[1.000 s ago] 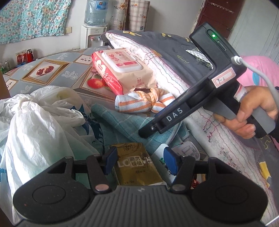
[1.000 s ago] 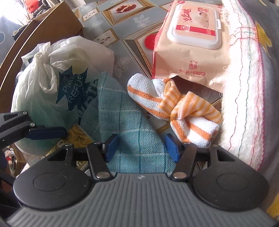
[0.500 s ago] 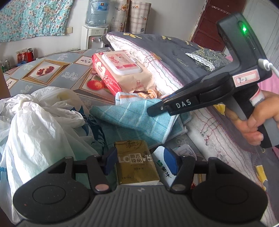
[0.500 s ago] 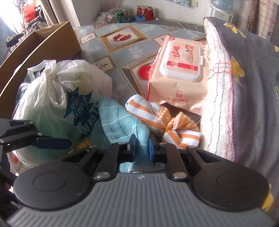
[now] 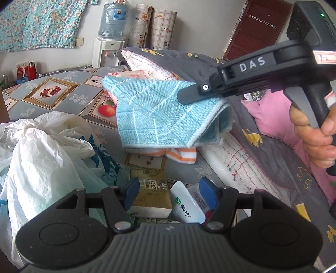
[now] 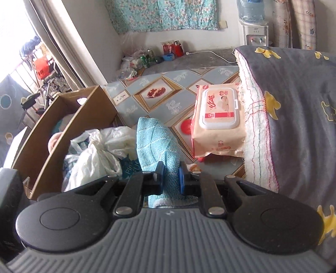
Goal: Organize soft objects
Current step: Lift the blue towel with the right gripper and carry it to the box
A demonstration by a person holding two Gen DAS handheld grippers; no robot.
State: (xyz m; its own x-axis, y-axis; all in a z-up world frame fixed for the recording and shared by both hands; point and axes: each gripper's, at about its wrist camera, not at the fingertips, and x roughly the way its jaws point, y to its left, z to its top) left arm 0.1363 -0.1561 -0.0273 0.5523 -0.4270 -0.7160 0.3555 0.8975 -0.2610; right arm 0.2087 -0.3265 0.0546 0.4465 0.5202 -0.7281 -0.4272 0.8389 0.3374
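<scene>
Blue checked cloth (image 6: 156, 145) hangs clenched in the right tool (image 6: 170, 178), lifted above a striped orange cloth (image 5: 180, 154). Left tool (image 5: 169, 194) is opening, nothing gripped. Carry the cloth level toward the cardboard box (image 6: 63, 117) at ten o'clock, avoiding the white plastic bag (image 6: 94, 155).

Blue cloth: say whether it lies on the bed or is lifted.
Lifted. The right gripper is shut on the blue cloth, which hangs in the air above the striped cloth.

White wall (image 6: 100, 42), floral curtain (image 6: 168, 14), water dispenser (image 5: 108, 50).
</scene>
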